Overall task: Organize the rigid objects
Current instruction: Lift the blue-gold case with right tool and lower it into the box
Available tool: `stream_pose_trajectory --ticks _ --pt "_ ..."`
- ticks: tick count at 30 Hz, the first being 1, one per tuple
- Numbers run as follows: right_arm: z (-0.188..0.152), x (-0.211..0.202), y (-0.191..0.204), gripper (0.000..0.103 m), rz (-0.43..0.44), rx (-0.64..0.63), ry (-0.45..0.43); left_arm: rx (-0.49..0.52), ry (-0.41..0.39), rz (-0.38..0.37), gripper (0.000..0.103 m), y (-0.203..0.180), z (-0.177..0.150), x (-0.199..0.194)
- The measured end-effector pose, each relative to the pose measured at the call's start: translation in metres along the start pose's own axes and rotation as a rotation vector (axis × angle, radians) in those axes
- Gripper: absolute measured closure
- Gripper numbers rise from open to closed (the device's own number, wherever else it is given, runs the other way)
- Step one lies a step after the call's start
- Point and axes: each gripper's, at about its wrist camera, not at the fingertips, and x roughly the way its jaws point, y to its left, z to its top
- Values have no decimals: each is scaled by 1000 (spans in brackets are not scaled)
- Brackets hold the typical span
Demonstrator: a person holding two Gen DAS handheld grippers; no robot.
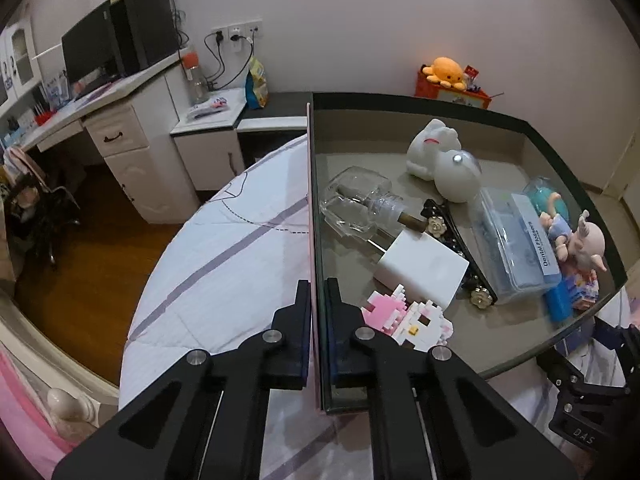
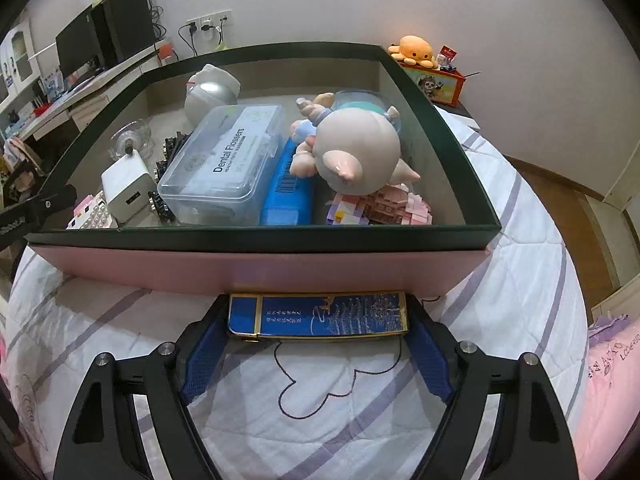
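Observation:
A shallow box with a pink outside and dark green rim [image 2: 260, 268] lies on the bed. It holds a white charger [image 1: 422, 270], a glass bottle [image 1: 356, 204], a white rabbit figure [image 1: 436, 152], a clear dental flossers case [image 2: 224, 164], a pig doll [image 2: 356, 148] and pink brick models [image 1: 404, 316]. My left gripper [image 1: 318, 284] is shut on the box's left wall [image 1: 313, 200], one finger outside, one inside. My right gripper [image 2: 318, 300] grips a flat blue pack [image 2: 320, 316] by its short ends, right against the box's near wall on the quilt.
The white quilt with purple stripes [image 2: 320, 400] covers the bed. A white desk with a monitor [image 1: 86, 54] and a small cabinet [image 1: 208, 136] stand to the left over wood floor. An orange octopus plush [image 1: 444, 72] sits on a red box behind. A pink pillow [image 2: 612, 360] lies at right.

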Motion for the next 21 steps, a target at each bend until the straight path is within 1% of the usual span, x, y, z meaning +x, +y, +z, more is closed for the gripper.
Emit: stream_pose_trajectory --ticks 8,12,16,21 --pt "2 -5 -8 20 49 21 -3 1 0 0 97 1 -1 -1" --pt "3 -15 -10 20 54 22 -24 1 0 -1 97 1 -1 0" --pt "6 -31 -11 20 66 22 -55 1 0 0 97 0 -1 0" --pt "13 -58 -15 20 59 35 -133 -3 1 1 97 2 -3 -2"
